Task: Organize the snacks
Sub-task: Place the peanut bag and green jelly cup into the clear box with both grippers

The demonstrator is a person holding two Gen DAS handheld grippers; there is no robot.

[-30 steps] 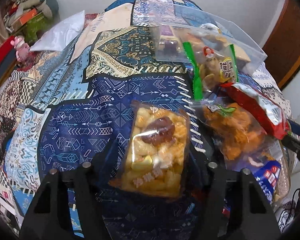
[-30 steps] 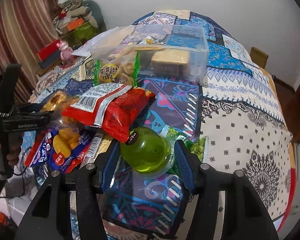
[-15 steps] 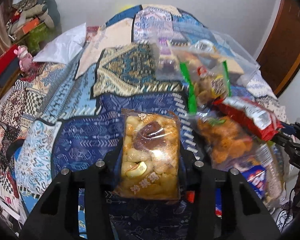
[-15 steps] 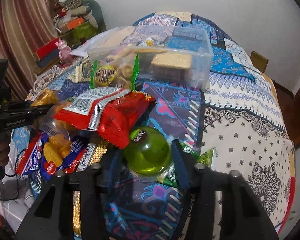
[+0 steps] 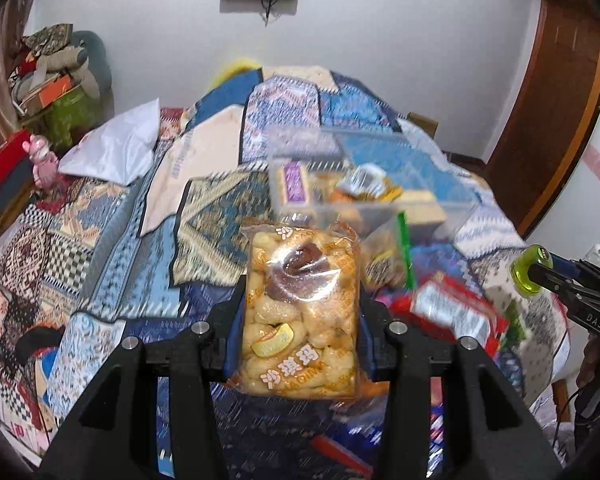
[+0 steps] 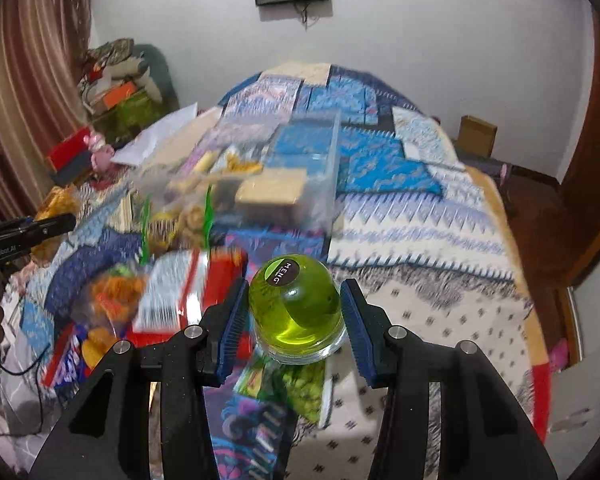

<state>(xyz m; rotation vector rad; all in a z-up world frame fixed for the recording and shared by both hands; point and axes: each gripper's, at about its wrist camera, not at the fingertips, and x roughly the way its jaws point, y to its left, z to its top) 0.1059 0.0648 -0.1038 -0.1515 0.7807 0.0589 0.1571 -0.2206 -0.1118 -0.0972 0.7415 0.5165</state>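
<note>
Left gripper: both blue pads press against the sides of a clear snack bag of yellow puffed pieces with one dark piece near the top. The bag stands upright between the fingers, lifted above the patchwork bedspread.

Right gripper: pinching a green jelly cup, dome uppermost with a dark round label reading "MENG". The cup's clear rim sits low between the pads, raised off the bedspread. In the left wrist view the same cup shows at the right edge, clamped in the other tool.

Clear plastic box: on the bedspread beyond both tools, holding several wrapped snacks, among them a tan block.

Loose items in front of the box: a green-edged packet leaning at its near wall, a red packet with a white barcode panel, and an orange snack bag beside it. A green packet lies below the raised cup. These are blurred; finer detail cannot be read.
</note>
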